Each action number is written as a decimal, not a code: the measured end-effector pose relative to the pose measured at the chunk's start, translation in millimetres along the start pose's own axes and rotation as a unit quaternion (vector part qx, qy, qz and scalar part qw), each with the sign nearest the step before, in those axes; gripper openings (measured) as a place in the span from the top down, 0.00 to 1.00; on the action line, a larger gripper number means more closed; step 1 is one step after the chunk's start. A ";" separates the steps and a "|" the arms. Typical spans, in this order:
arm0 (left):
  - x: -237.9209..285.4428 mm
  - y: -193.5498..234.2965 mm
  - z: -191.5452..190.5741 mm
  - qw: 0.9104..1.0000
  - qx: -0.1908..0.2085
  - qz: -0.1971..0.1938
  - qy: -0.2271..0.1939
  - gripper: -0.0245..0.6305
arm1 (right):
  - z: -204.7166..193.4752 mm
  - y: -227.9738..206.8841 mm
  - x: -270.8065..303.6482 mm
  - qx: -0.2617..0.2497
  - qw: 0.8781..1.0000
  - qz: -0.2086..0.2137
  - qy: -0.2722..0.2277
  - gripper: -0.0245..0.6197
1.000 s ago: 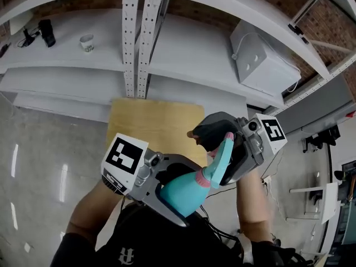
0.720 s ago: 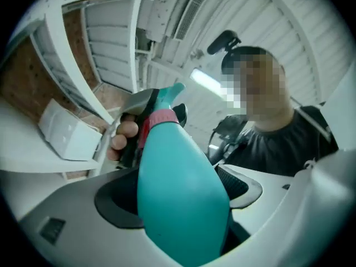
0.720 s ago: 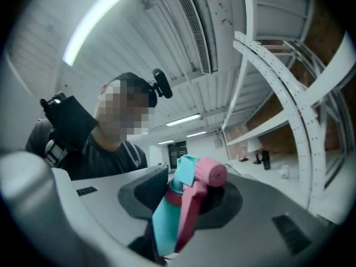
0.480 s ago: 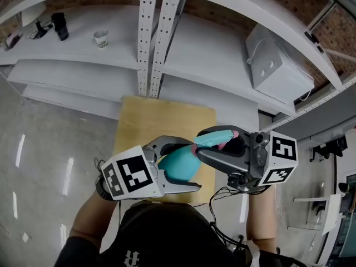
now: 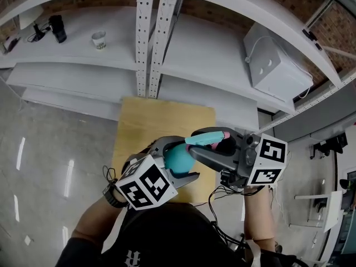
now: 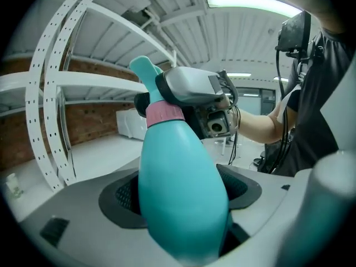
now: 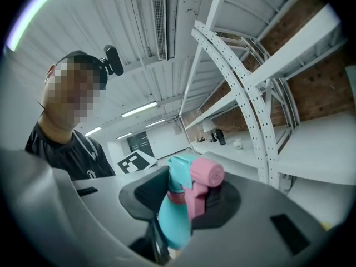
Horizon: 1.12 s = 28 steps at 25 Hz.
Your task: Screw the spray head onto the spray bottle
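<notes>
Your left gripper [image 5: 177, 161], at the lower centre of the head view, is clamped on the body of the teal spray bottle [image 6: 181, 188]. Your right gripper [image 5: 214, 143], just right of it, has just been closing and now pinches the spray head [image 7: 189, 185], which sits on the bottle's neck. A wooden table [image 5: 161, 118] lies beneath both, visible in the head view alone. A shelf rack [image 5: 146, 38] holding a cup [image 5: 99, 39] fills the upper frame. The left gripper view shows the pink collar [image 6: 164, 113], and the right gripper view shows the pink nozzle [image 7: 207, 173].
</notes>
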<state>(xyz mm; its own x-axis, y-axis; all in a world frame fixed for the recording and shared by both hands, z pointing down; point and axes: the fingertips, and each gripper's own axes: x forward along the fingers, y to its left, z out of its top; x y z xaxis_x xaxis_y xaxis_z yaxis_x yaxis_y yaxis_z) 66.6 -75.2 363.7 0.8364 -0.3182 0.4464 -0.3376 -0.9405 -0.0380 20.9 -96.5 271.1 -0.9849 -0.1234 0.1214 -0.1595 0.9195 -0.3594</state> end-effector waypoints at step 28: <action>-16.1 -8.1 -30.8 0.995 -0.068 -0.017 -0.076 0.39 | 5.1 3.4 -25.4 0.008 0.985 -0.101 -0.140 0.72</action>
<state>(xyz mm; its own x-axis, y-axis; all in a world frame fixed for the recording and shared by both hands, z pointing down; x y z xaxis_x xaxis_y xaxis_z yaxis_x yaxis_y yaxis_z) 42.5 -58.8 384.4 0.9006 -0.3106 0.3040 -0.3547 -0.9295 0.1013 45.0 -92.1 262.0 -0.9126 -0.4035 -0.0664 -0.3532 0.8596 -0.3692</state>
